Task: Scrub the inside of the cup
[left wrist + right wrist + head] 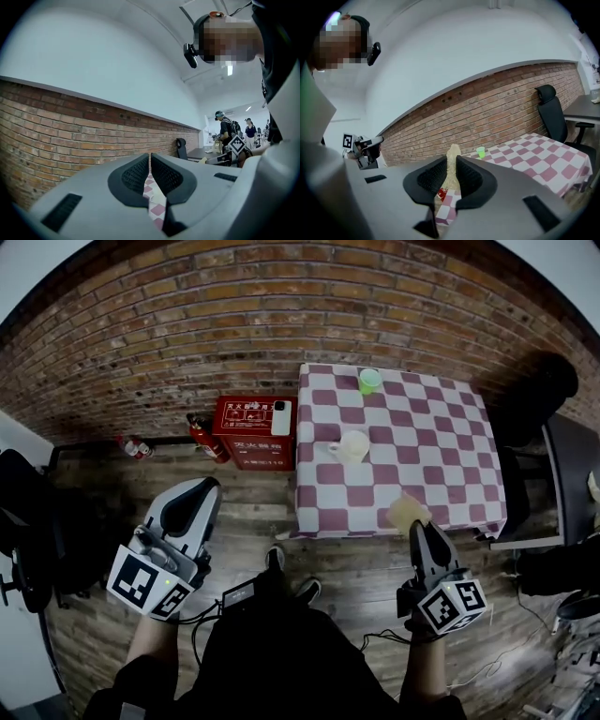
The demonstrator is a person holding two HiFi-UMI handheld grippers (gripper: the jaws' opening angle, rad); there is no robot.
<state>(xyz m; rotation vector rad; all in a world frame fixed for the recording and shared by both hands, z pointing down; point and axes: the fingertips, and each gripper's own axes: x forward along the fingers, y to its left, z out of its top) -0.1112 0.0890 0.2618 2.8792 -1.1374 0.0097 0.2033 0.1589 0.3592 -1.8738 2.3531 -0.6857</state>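
A white mug (352, 446) stands near the middle of the table's red-and-white checked cloth (441, 456), handle to the left. A green cup (370, 381) (481, 152) sits at the table's far edge. My right gripper (419, 527) (451, 165) is at the table's near edge, shut on a tan sponge (409, 512) (453, 153) that sticks out past its tips, short of the mug. Well left of the table, over the wooden floor, my left gripper (204, 489) (150, 163) is shut with nothing in it.
A red fire-equipment box (253, 432) and two extinguishers (208, 439) stand by the brick wall left of the table. A black office chair (539, 390) (551, 112) and a dark desk (567, 474) are at its right. Cables lie on the floor by my feet.
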